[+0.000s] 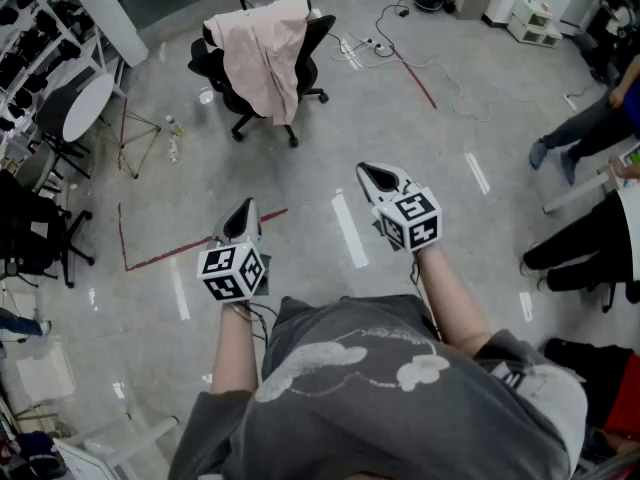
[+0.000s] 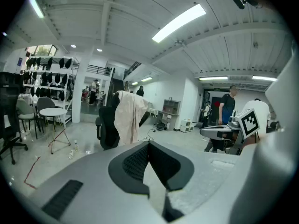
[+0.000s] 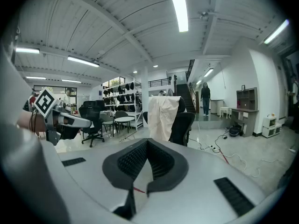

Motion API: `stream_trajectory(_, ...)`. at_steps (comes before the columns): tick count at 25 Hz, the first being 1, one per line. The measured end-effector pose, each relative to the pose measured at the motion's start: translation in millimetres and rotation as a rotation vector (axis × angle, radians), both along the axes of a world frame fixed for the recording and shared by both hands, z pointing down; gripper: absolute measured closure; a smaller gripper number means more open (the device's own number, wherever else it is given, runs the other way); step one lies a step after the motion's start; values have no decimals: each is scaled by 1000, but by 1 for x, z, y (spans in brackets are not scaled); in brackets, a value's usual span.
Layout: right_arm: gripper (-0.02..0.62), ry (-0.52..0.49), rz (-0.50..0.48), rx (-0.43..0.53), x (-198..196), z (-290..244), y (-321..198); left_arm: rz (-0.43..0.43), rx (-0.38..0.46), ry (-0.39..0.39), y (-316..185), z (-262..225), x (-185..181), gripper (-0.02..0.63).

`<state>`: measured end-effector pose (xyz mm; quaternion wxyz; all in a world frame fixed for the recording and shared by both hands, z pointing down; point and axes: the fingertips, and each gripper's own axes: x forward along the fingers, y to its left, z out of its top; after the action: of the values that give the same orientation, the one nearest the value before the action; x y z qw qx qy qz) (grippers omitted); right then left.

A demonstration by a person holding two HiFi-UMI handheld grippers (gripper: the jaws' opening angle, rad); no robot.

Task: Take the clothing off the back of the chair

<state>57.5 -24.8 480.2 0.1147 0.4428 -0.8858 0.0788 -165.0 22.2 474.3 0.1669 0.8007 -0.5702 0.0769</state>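
Observation:
A pale pink garment hangs over the back of a black wheeled office chair at the far side of the floor. It also shows in the left gripper view as the garment on the chair, and in the right gripper view as the garment on the chair. My left gripper and right gripper are held out in front of me, well short of the chair. Both are shut with nothing between the jaws.
A round white table and black chairs stand at the left. Bottles lie on the floor near the chair. Cables trail behind it. Red tape marks the floor. Seated and standing people are at the right.

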Motion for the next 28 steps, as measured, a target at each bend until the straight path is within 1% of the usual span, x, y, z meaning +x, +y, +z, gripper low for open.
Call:
stream_trajectory(7,603,-9,-3,-5,5,2,4,6,-2,19,5,0,8,606)
stream_trajectory(10,603,-10,-29,-5,5,2,6,5,-2,8,8,-1,12,606)
stream_trajectory(12,603,-10,-59,-7,3,3,9,-5,1,3,9,-2,13,606)
stream_trajectory(14,603,-4,-68,-15,4,7,9,-21,-1,0,8,-1,13,606)
stream_trajectory(17,603,-10,-43,-17,11,10,4,-35,-11,-3,5,1,15,606)
stream_trajectory(21,603,-38,-16,-38,21,15,-6,-23,-8,-7,-2,-1,22,606)
stream_trajectory(25,603,-57,7,-56,25,23,-24,-25,-2,1,-26,3,19,606)
stream_trajectory(28,603,-43,12,-70,27,32,-43,-26,10,4,-50,5,20,606)
